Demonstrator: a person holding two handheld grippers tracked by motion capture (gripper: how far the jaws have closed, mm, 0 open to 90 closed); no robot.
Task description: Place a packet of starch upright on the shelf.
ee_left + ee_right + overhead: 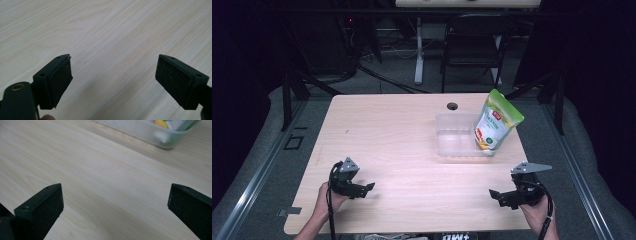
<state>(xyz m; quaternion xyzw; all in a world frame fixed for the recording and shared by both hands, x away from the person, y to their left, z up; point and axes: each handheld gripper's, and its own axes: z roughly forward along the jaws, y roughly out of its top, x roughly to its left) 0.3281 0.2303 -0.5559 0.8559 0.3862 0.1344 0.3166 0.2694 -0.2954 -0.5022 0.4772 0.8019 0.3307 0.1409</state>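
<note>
A green and white snack pouch (496, 123) stands tilted in the right end of a clear plastic tub (452, 137) on the far right of the light wooden table (402, 135). My left gripper (362, 190) rests low over the table's near left, jaws open with nothing between them (113, 82). Near the front right edge, my right gripper (499, 196) is held wide open over bare wood (115, 207), well short of the tub. The tub's near corner (160, 137) and a bit of the pouch (162, 123) appear at the top of the right gripper view.
A dark cable hole (452, 106) sits in the table's far edge behind the tub. Beyond the table stand a black folding chair (474, 45) and a white desk leg (418, 50). Grey floor surrounds the table on both sides.
</note>
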